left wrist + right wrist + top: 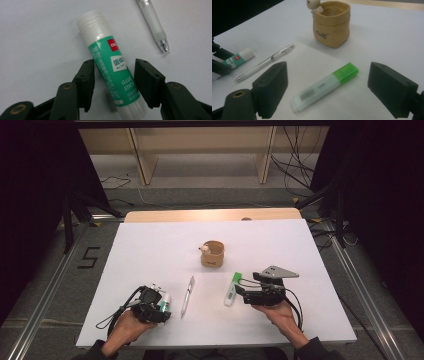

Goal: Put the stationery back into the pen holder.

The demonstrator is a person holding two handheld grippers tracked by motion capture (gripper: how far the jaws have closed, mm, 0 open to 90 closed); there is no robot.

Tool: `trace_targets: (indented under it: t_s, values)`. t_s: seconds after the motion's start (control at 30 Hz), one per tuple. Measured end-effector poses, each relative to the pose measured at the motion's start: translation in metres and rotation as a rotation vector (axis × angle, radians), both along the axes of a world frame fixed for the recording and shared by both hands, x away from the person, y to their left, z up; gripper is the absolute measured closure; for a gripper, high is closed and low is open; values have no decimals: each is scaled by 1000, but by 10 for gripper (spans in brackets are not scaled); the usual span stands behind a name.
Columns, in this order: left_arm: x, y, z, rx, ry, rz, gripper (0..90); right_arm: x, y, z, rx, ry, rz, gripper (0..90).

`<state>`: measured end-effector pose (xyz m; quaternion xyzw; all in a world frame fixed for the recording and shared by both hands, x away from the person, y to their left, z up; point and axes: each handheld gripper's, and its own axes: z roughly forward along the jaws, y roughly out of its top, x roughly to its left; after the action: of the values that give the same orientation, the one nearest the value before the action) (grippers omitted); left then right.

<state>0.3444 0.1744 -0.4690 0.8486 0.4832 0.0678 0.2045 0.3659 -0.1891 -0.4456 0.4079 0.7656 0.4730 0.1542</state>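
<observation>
A green and white glue stick lies flat on the white table sheet. My left gripper is open, with one jaw on each side of the stick's lower half and only narrow gaps. From above, the left gripper sits at the front left over the glue stick. My right gripper is wide open, and a green-capped highlighter lies on the sheet between and ahead of its jaws. Seen from above, the right gripper is just right of the highlighter.
A clear pen lies between the two grippers. A tan pot with a small bear figure on its rim stands mid-table; its inside looks empty. Wooden table edge runs along the far side. Cables trail from both grippers.
</observation>
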Motion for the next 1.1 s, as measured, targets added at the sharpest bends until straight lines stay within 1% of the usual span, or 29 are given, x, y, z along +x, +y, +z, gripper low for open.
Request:
trace_targets:
  t_s: [0.3, 0.5, 0.57, 0.63, 0.73, 0.77, 0.8, 0.83, 0.87, 0.9, 0.93, 1.03, 1.07, 1.1]
  values:
    - [0, 0, 0, 32, -19, 7, 643, -2, 1, 0, -3, -1, 4, 174]
    - [2, 0, 1, 37, -20, -13, 655, -2, 1, 0, -3, 3, 8, 174]
    - [2, 1, 2, 29, -35, -15, 656, -2, 1, 1, 3, -1, 11, 175]
    - [1, 2, 7, 6, -76, -6, 657, -3, 1, 1, 9, -1, 9, 175]
    - [0, 3, 13, -29, -120, -3, 656, -4, 1, 3, 12, -6, 10, 175]
    - [0, 3, 13, -29, -120, -3, 657, -4, 1, 3, 12, -6, 10, 175]
    - [0, 3, 15, -54, -142, 3, 656, -4, 1, 4, 23, -8, 11, 175]
    - [0, 3, 17, -72, -162, 1, 656, -4, 1, 4, 23, -8, 11, 175]
    - [0, 3, 20, -105, -180, 13, 656, -4, 1, 4, 30, -8, 12, 175]
    - [0, 3, 21, -127, -196, 18, 656, -4, 0, 4, 44, -7, 19, 175]
    - [0, 3, 24, -154, -223, 15, 656, -5, 0, 5, 61, -6, 23, 175]
    - [0, 0, 27, -219, -265, 25, 656, -5, 1, 6, 78, -14, 28, 175]
    - [0, 0, 27, -219, -265, 25, 656, -5, 1, 6, 78, -14, 28, 175]
    - [1, -3, 28, -259, -285, 28, 656, -6, 1, 7, 101, -10, 33, 171]
